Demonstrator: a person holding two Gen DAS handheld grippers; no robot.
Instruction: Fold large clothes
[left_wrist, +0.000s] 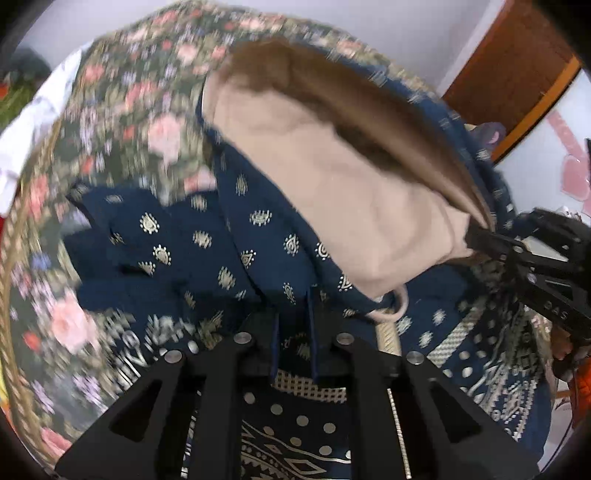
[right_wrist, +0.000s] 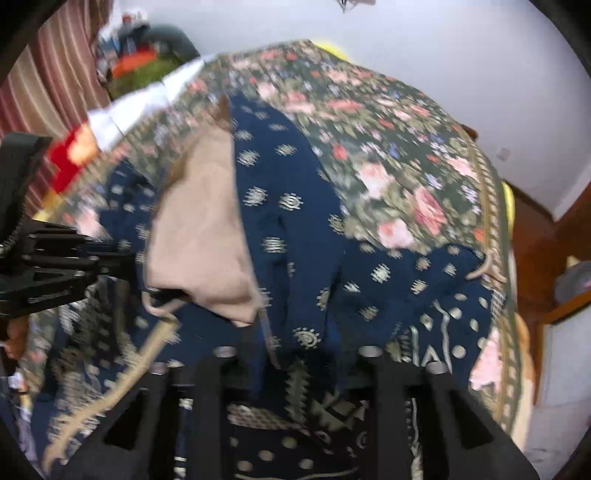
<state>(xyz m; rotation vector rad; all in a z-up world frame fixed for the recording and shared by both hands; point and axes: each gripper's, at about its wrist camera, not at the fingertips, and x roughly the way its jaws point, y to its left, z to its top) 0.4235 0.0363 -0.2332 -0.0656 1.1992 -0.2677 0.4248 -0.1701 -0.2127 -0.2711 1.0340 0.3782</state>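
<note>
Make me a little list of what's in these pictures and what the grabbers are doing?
garment: navy blue printed cloth with beige lining showing
under it: floral bedspread
left gripper: shut on the garment's edge
right gripper: shut on the garment's edge
picture quality: blurry
fold: not finished

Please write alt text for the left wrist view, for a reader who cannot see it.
The left gripper pinches a navy garment with gold print, its beige lining turned outward. The right gripper holds the garment's far edge, above a floral bedspread.
</note>
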